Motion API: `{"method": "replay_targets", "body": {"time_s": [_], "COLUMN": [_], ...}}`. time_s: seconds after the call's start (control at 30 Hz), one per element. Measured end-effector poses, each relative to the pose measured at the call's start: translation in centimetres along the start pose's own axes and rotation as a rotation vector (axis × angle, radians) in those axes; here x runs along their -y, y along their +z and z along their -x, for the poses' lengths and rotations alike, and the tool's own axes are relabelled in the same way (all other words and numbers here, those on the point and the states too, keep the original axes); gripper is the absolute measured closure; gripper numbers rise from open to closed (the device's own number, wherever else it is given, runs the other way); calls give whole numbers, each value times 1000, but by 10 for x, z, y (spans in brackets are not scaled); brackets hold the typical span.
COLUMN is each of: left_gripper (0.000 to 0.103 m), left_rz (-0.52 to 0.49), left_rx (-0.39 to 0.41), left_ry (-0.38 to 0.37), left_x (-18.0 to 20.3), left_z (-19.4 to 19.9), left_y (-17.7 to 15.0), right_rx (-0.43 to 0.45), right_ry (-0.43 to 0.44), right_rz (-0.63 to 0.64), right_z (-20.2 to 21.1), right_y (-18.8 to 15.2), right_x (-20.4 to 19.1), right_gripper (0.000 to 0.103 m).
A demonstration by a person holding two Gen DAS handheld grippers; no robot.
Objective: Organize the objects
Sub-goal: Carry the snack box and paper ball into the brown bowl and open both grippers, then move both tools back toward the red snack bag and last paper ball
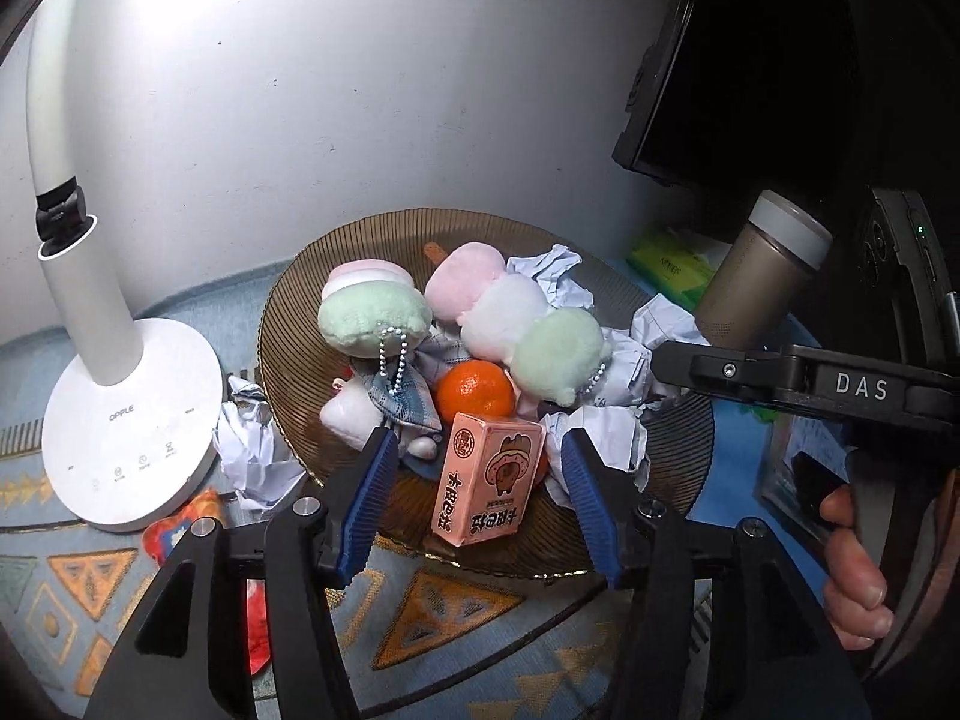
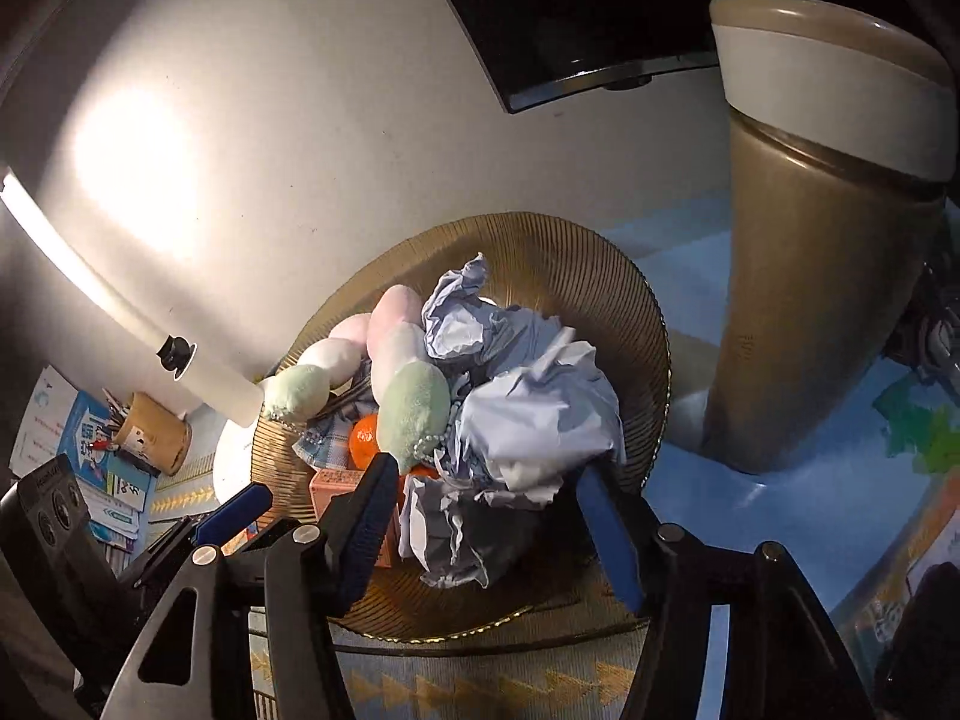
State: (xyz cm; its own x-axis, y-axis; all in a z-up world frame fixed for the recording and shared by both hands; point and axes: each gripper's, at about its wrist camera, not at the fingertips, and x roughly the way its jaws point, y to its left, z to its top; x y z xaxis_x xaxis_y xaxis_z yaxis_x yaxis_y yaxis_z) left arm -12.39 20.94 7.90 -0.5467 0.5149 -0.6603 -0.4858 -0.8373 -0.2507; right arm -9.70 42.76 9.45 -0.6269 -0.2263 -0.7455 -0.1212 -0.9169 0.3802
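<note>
A brown ribbed glass plate (image 1: 288, 324) holds plush dango toys (image 1: 516, 312), a tangerine (image 1: 474, 390), a pink carton (image 1: 486, 480), a plaid cloth (image 1: 408, 384) and crumpled paper balls (image 1: 606, 438). My left gripper (image 1: 480, 450) is open, its jaws either side of the pink carton at the plate's near rim. My right gripper (image 2: 486, 480) is open over the plate (image 2: 600, 276), its jaws around a large crumpled paper ball (image 2: 534, 414). The plush toys (image 2: 414, 396) and tangerine (image 2: 366, 438) lie left of the paper.
A white desk lamp (image 1: 120, 438) stands left of the plate with a crumpled paper (image 1: 246, 450) beside its base. A gold bottle (image 1: 756, 276) stands right of the plate and looms large in the right wrist view (image 2: 810, 300). A dark monitor (image 1: 690, 90) is behind. A pen cup (image 2: 153, 432) is far left.
</note>
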Motion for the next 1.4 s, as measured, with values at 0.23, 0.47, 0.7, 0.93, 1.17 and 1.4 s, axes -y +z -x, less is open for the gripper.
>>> {"method": "replay_targets", "body": {"time_s": [0.23, 0.47, 0.7, 0.93, 1.17, 1.4], "left_gripper": [28, 28, 28, 28, 28, 28], "left_rz": [19, 76, 214, 333, 335, 281], "left_rx": [26, 112, 125, 40, 40, 12], "left_ry": [-13, 25, 169, 251, 265, 288], "left_x": [-6, -31, -91, -138, -141, -132], "left_z": [29, 84, 128, 115, 109, 104], "left_y": [-13, -27, -68, -128, -142, -142], "right_rx": [-24, 5, -38, -77, -43, -35], "right_ry": [49, 113, 145, 12, 6, 21], "right_rz": [4, 86, 198, 273, 225, 185], "right_z": [23, 56, 40, -26, -35, -34], "right_y": [-16, -47, -102, -154, -158, -154], "right_x": [-4, -42, -91, -106, -92, -88], "right_gripper": [42, 42, 40, 40, 40, 40]}}
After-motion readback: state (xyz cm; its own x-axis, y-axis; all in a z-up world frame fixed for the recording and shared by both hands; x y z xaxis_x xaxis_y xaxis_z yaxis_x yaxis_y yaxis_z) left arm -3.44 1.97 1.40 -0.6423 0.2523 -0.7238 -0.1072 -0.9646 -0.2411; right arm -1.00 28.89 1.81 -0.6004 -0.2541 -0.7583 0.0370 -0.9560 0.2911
